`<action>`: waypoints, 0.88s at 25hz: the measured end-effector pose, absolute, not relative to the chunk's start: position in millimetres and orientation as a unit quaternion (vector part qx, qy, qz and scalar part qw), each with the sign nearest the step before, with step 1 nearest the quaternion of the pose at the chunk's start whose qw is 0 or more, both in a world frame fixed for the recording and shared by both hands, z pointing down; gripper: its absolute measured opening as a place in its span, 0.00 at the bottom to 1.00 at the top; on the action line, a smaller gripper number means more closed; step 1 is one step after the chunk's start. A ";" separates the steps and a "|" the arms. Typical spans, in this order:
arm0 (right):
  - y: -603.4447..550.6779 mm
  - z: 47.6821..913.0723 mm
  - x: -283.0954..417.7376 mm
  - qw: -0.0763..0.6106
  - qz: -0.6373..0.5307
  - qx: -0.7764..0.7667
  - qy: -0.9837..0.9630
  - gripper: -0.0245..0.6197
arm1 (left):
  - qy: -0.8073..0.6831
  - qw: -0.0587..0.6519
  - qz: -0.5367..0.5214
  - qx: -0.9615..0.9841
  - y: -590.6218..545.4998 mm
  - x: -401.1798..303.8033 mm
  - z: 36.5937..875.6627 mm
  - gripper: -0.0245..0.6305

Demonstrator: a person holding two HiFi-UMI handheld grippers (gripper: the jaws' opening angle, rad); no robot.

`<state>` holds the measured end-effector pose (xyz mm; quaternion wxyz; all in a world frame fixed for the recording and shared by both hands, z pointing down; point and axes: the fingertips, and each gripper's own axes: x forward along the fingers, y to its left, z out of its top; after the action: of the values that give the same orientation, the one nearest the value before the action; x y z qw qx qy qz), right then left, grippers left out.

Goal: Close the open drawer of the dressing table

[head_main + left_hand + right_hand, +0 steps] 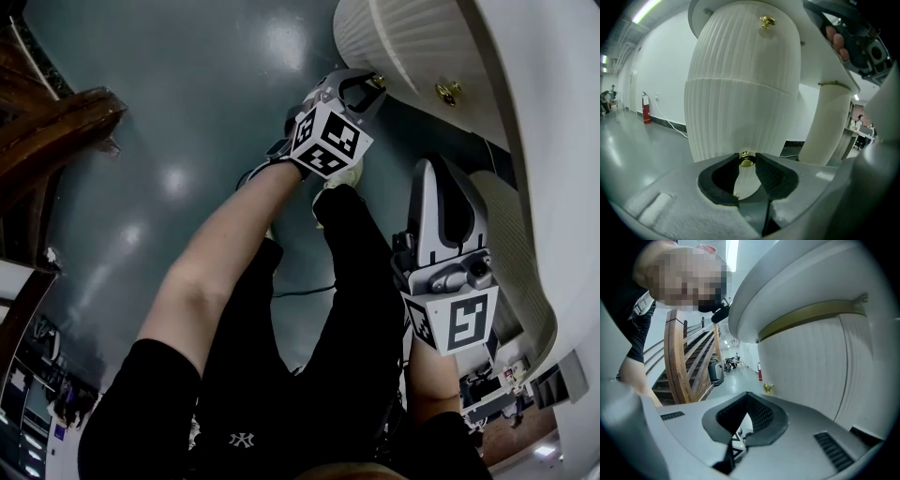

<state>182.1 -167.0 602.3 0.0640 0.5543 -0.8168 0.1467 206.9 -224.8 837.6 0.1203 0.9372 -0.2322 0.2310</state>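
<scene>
The white ribbed dressing table (412,47) fills the upper right of the head view, and its curved drawer fronts (740,84) face the left gripper view. My left gripper (372,82) (746,158) is shut on the small brass knob (746,161) of the lower drawer front. A second brass knob (767,20) (447,91) sits on the front above it. My right gripper (441,178) (747,397) hangs lower, beside the table's ribbed side (806,371), its jaws shut with nothing in them. A brass knob (768,388) shows beyond it.
A wooden staircase (52,131) (679,362) stands at the left. The floor (187,112) is glossy grey-green, with a thin cable (300,291) across it. The person's legs in black trousers (309,356) stand between the grippers. A ribbed table leg (829,126) rises at the right.
</scene>
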 end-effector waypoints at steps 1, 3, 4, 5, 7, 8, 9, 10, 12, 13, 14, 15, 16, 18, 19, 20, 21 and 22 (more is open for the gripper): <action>-166.4 602.3 182.6 0.064 0.146 0.555 -0.816 0.06 | -0.230 0.121 0.232 0.937 -226.0 208.5 838.0 0.20; -164.8 602.4 183.3 0.064 0.146 0.556 -0.816 0.06 | -0.229 0.121 0.233 0.937 -227.9 211.4 838.9 0.20; -164.4 602.3 183.9 0.064 0.146 0.556 -0.816 0.06 | -0.229 0.121 0.233 0.937 -228.8 212.3 839.0 0.20; -164.2 602.1 184.9 0.063 0.146 0.557 -0.815 0.06 | -0.230 0.122 0.231 0.937 -229.5 212.9 838.7 0.20; -163.8 601.9 186.8 0.063 0.146 0.558 -0.815 0.06 | -0.231 0.122 0.229 0.938 -230.9 213.9 838.4 0.20; -163.5 601.9 187.3 0.063 0.147 0.558 -0.814 0.06 | -0.230 0.123 0.228 0.938 -231.8 215.0 838.5 0.20; -163.1 602.0 187.4 0.064 0.147 0.559 -0.814 0.06 | -0.228 0.122 0.229 0.938 -233.4 216.5 838.4 0.20; -162.7 601.8 187.1 0.064 0.146 0.559 -0.814 0.06 | -0.226 0.121 0.230 0.939 -235.2 218.3 838.0 0.20; -161.8 601.1 186.3 0.065 0.145 0.559 -0.814 0.06 | -0.223 0.119 0.230 0.940 -238.4 221.6 837.1 0.20; -161.7 600.9 186.4 0.065 0.144 0.559 -0.814 0.06 | -0.222 0.118 0.230 0.940 -239.1 222.5 837.1 0.20; -161.6 600.8 186.7 0.065 0.145 0.560 -0.813 0.06 | -0.221 0.118 0.230 0.940 -239.1 222.8 837.4 0.21; -161.4 600.9 187.2 0.065 0.146 0.560 -0.813 0.06 | -0.221 0.117 0.229 0.941 -238.5 222.7 837.7 0.20; -161.1 600.9 187.5 0.065 0.147 0.561 -0.812 0.06 | -0.221 0.116 0.229 0.941 -237.9 222.5 837.8 0.20; -160.1 600.4 186.8 0.065 0.149 0.560 -0.812 0.06 | -0.222 0.114 0.230 0.941 -236.9 221.3 836.6 0.21; -159.5 600.0 185.8 0.065 0.151 0.559 -0.812 0.06 | -0.224 0.114 0.231 0.940 -236.0 219.4 835.4 0.21; -159.0 599.6 184.5 0.065 0.153 0.559 -0.812 0.06 | -0.227 0.116 0.232 0.939 -234.7 216.4 834.3 0.21; -158.5 598.9 182.9 0.065 0.156 0.559 -0.812 0.06 | -0.229 0.119 0.234 0.937 -233.0 212.3 832.7 0.21; -157.8 597.5 180.7 0.065 0.159 0.558 -0.812 0.06 | -0.230 0.121 0.236 0.936 -230.6 207.7 830.2 0.21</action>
<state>180.7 -157.8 597.5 0.0654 0.5583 -0.8117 0.1585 207.7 -230.6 830.2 0.1215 0.9363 -0.2296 0.2362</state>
